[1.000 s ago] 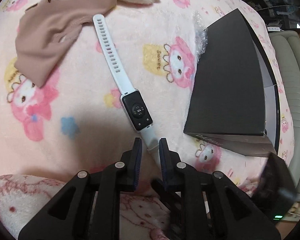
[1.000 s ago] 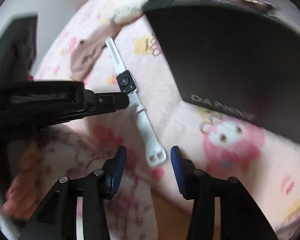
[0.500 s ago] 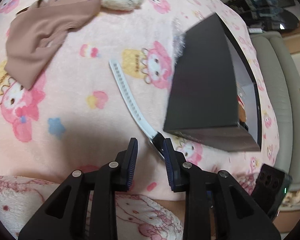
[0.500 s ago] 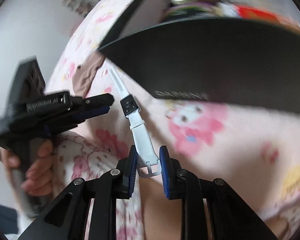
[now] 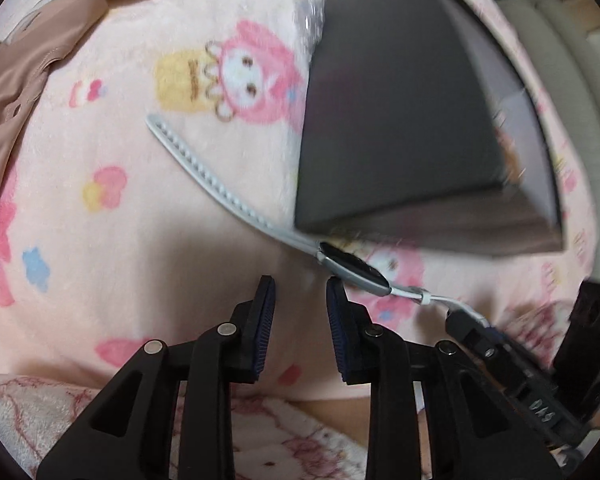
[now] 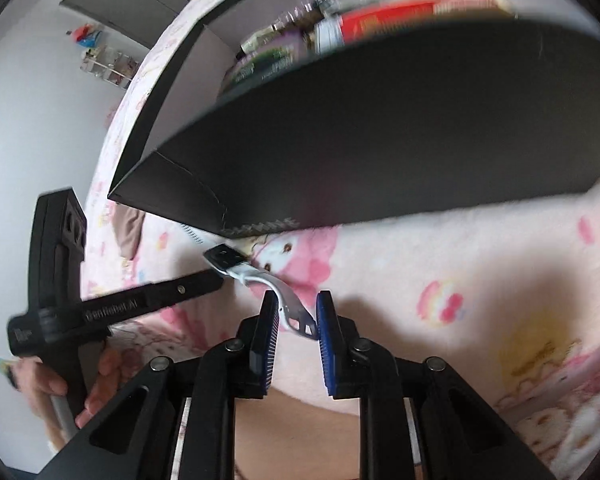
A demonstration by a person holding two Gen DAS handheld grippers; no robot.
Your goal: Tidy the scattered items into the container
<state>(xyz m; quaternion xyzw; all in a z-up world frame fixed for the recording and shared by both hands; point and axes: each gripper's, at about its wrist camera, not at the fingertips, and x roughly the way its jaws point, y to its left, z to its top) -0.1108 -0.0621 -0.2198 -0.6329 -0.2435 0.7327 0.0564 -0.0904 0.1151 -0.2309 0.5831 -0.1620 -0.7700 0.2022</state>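
Mid-transfer of watch (image 6: 236, 265) to box (image 6: 380, 152). Right gripper (image 6: 297, 322) closing, pads clamped on buckle end of strap; watch hung just below box's near corner. Left gripper (image 5: 300, 308) apart, empty, beside box. Next: probably lift above box rim, release inside.

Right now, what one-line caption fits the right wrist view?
Right hand-held gripper closing on the white smartwatch strap's buckle end, lifting it beside the black box on the pink blanket.
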